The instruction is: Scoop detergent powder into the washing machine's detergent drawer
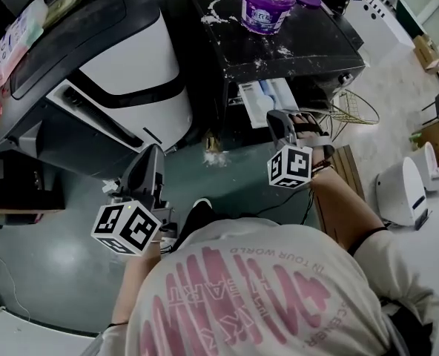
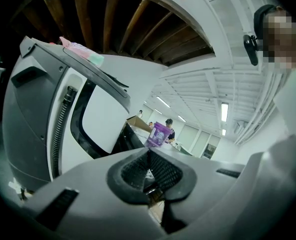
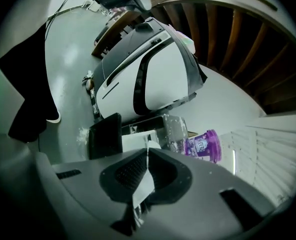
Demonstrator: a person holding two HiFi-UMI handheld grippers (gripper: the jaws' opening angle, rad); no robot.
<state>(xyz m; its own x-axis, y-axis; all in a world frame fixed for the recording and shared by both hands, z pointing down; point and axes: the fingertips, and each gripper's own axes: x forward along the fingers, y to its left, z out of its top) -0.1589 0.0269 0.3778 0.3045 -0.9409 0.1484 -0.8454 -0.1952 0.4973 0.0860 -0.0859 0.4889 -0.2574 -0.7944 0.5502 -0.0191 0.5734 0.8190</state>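
Two sets of fingers pressed together: left gripper (image 1: 153, 154) empty, low at the near left; right gripper (image 1: 279, 119) pinching a thin white piece (image 3: 140, 184), likely the scoop's handle, just near of the open detergent drawer (image 1: 268, 99). Detergent tub (image 1: 268, 4) far back on the powder-strewn surface (image 1: 316, 43). Keep the pinch firm and level, ease slowly over the drawer, and tip only inside its compartment.

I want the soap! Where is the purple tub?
Head view, top centre: the purple tub stands on the powder-dusted black top, right of the white appliance, behind the open drawer.
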